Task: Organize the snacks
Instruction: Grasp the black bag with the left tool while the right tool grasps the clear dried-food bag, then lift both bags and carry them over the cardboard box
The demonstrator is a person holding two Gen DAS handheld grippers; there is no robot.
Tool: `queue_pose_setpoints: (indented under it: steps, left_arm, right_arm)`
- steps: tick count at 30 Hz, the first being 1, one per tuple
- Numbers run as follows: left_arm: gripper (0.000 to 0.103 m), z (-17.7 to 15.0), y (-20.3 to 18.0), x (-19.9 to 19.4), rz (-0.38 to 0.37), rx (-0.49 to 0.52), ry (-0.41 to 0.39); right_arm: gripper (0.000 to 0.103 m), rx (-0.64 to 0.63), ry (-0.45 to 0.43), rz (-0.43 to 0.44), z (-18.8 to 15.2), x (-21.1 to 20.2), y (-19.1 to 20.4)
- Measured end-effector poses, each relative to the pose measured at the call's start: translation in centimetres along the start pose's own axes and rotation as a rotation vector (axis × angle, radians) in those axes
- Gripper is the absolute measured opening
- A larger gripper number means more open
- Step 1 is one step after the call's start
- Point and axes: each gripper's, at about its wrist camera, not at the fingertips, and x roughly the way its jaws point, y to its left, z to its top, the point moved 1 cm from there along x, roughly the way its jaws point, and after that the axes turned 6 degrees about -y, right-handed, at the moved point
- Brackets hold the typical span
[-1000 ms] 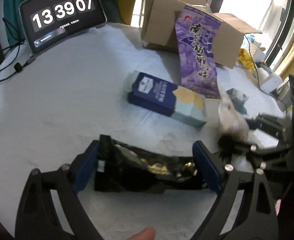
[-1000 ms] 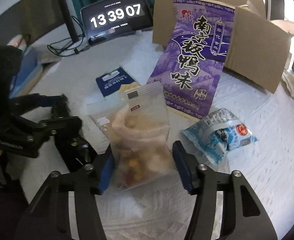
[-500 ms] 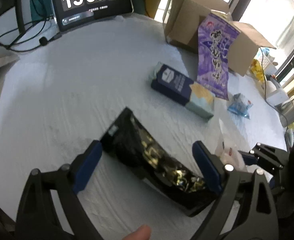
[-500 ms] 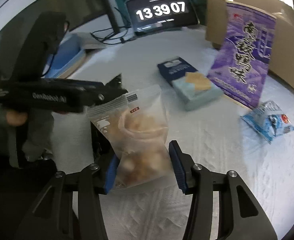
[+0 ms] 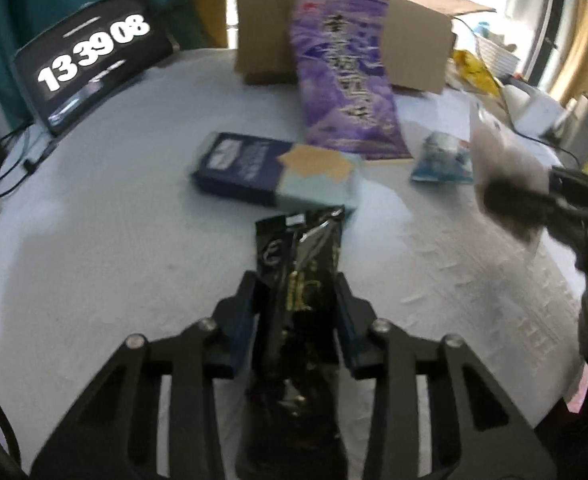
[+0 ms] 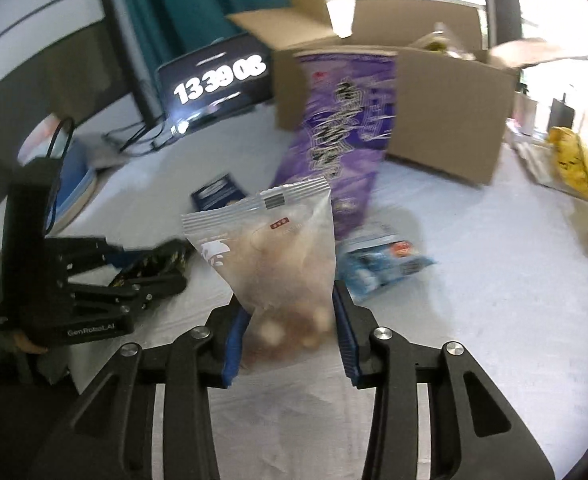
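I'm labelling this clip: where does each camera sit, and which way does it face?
Left wrist: on the left gripper, looking down over the table toward the box; jaws closing on a black packet.
Right wrist: on the right gripper, facing the same way; jaws closing on a clear bag; a fingertip shows.
Shared: clock, purple bag, blue box, each other's gripper.

Both wrist views close, angled down; share purple bag (image 5: 343, 88) (image 6: 341, 128).
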Motion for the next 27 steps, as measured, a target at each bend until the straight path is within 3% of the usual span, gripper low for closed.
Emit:
queue_pose_setpoints:
  steps: [3,11,27]
  left_arm:
    - [0.029,0.6,-0.5,-0.2,-0.016,0.019,-0.01]
    - [0.028,3.3,-0.2,-2.2,-0.033,0.02,-0.095]
    - [0.028,12.9,1.4,-5.3,-0.049,0.057,-0.354]
  right_arm:
    - [0.042,0.008,-0.031,-0.01,0.8,-0.8,-1.0]
    - [0.042,0.005,-0.078,-0.04,3.0,-1.7,-2.5]
    - [0.042,0.012,-0.164,-0.109,7.9,-2.7,-4.0]
